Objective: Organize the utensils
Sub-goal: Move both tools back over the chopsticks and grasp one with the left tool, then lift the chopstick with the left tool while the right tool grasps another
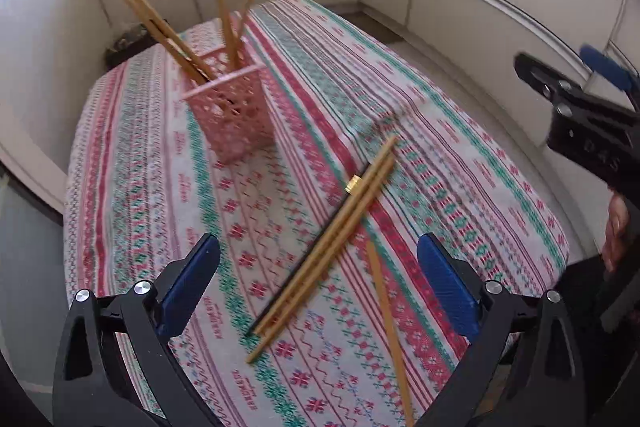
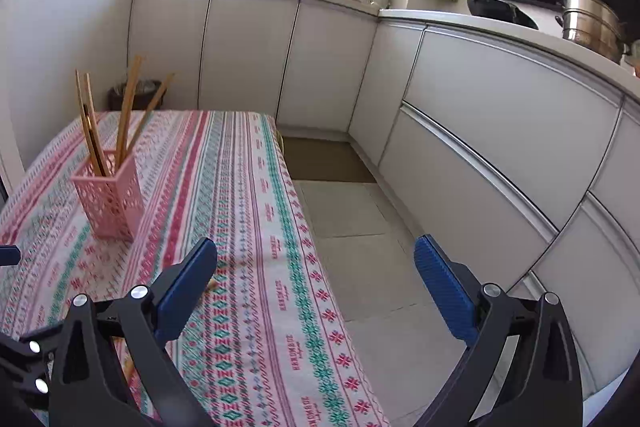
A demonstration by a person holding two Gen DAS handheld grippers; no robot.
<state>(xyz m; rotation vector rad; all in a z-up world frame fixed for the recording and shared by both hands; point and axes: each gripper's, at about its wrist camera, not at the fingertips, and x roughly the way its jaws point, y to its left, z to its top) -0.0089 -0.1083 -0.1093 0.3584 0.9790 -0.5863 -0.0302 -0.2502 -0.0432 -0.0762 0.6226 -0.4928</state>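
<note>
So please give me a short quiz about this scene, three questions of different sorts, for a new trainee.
1. True or false: the pink basket lies on its side.
2. Multiple choice: the loose chopsticks on the tablecloth lie
A. between the open fingers of the left claw, under them
B. in the right claw
C. on the floor
3. Fill in: the black chopstick in the bundle carries a ____ coloured band.

Key:
1. False; it stands upright with chopsticks in it.
2. A
3. gold
</note>
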